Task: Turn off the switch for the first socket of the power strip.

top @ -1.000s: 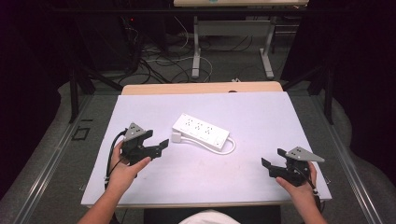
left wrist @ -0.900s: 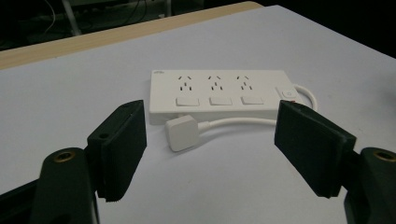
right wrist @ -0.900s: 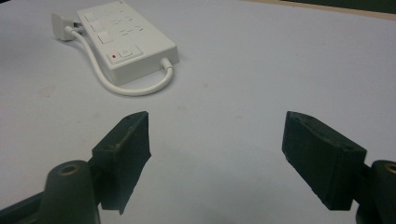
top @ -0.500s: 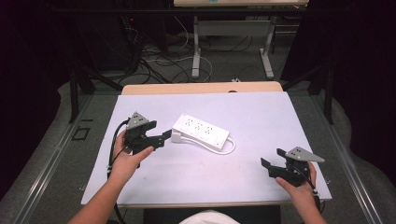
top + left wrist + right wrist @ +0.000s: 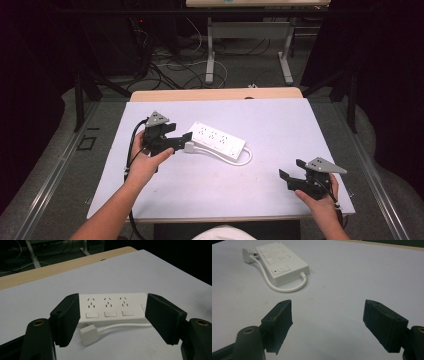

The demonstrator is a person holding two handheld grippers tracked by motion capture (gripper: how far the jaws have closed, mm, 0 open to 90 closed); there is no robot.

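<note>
While a person's left hand (image 5: 145, 162) holds the left gripper (image 5: 181, 140) just beside the near end of a white power strip (image 5: 218, 142), the jaws stand wide apart with nothing between them. Seen from the left gripper view, the power strip (image 5: 112, 307) lies across the gap between the two black jaws but farther off, its three sockets and three switches facing up. A white plug (image 5: 88, 334) rests on the surface (image 5: 150, 272) in front of the strip, joined to it by a white cable (image 5: 122, 326) that runs along its near side. From the high view, the strip sits slightly left of centre on the pale surface (image 5: 280, 125), angled from upper left to lower right, with its cable (image 5: 245, 159) looping out at the right end. At the near right corner, well apart from the strip, the right gripper (image 5: 292, 175) is held low in the person's right hand (image 5: 317, 200), its jaws likewise spread wide and empty. From the right gripper view, the strip (image 5: 282, 261) lies far off at upper left.
</note>
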